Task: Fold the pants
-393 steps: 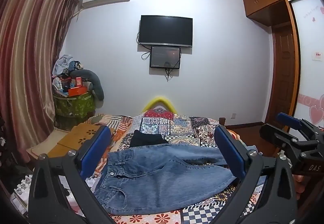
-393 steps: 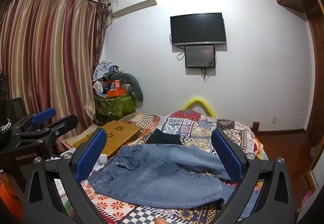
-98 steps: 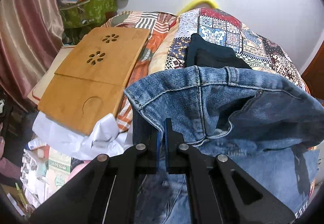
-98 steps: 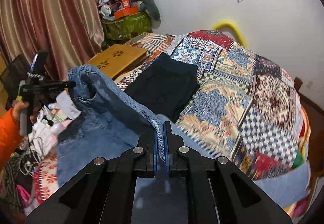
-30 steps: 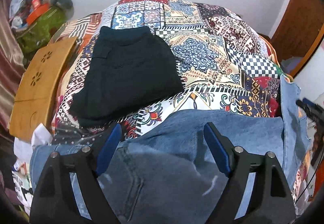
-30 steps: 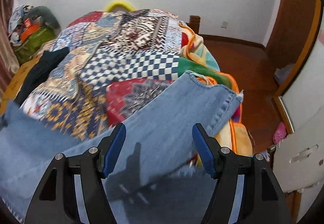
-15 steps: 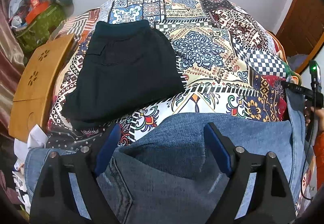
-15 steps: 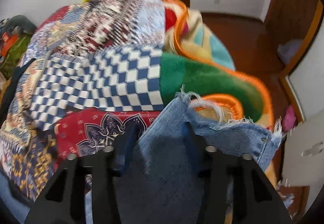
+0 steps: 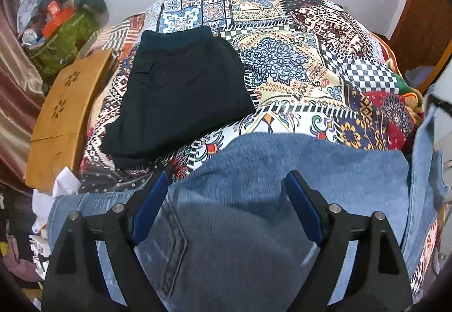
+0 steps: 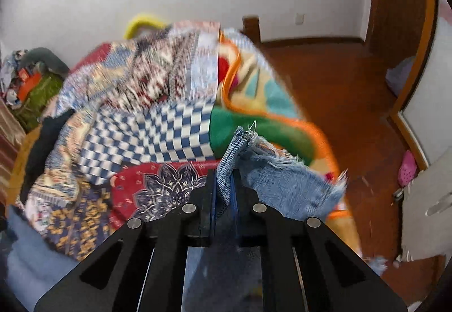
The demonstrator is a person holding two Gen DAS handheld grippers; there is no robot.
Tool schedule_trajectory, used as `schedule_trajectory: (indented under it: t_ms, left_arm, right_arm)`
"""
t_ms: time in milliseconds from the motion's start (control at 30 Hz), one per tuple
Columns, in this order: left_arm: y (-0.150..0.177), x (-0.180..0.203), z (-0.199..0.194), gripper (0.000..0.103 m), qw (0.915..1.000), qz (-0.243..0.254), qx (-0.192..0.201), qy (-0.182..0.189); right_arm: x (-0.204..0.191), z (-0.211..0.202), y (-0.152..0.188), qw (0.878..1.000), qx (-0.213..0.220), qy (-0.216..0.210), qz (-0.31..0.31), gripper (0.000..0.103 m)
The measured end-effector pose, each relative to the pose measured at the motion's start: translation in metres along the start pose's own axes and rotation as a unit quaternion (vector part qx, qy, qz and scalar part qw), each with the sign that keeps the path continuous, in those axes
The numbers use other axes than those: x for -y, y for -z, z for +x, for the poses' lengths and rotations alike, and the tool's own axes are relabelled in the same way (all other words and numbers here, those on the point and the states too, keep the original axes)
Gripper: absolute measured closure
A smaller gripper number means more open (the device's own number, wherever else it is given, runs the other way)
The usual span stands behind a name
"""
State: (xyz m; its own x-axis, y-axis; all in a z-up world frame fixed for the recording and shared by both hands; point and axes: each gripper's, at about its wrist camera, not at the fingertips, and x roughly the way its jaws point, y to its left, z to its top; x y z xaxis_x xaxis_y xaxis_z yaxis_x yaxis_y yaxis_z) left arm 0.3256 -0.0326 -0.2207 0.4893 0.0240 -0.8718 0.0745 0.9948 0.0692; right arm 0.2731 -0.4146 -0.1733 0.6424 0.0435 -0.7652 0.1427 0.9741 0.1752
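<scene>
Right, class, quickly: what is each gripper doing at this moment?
Left gripper: open, over the jeans, gripping nothing.
Right gripper: jaws have just been closing, now shut on the frayed hem of the jeans.

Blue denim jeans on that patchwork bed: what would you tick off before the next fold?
1. Right gripper has just closed, pinching the frayed hem of the blue denim jeans: ok.
2. Left gripper open above the denim, gripping nothing: ok.
3. Both leg layers caught: cannot tell.
4. Folded black garment clear of the jeans: ok.
5. Jeans lying flat on the patchwork bedspread: cannot tell.
</scene>
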Motion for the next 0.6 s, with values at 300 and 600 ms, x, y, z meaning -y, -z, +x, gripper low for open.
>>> schedule_trajectory:
  t_ms: [300, 600]
  left_arm:
    - [0.019, 0.022, -0.026, 0.018, 0.9997, 0.021, 0.014, 0.002]
    - [0.038, 0.051, -0.013, 0.018, 0.998, 0.058, -0.012, 0.022]
  right_arm:
    - [0.039, -0.071, 0.006, 0.999, 0.042, 0.005, 0.017, 0.095]
    - [0.065, -0.087, 0.064, 0.999, 0.028, 0.03, 0.026, 0.095]
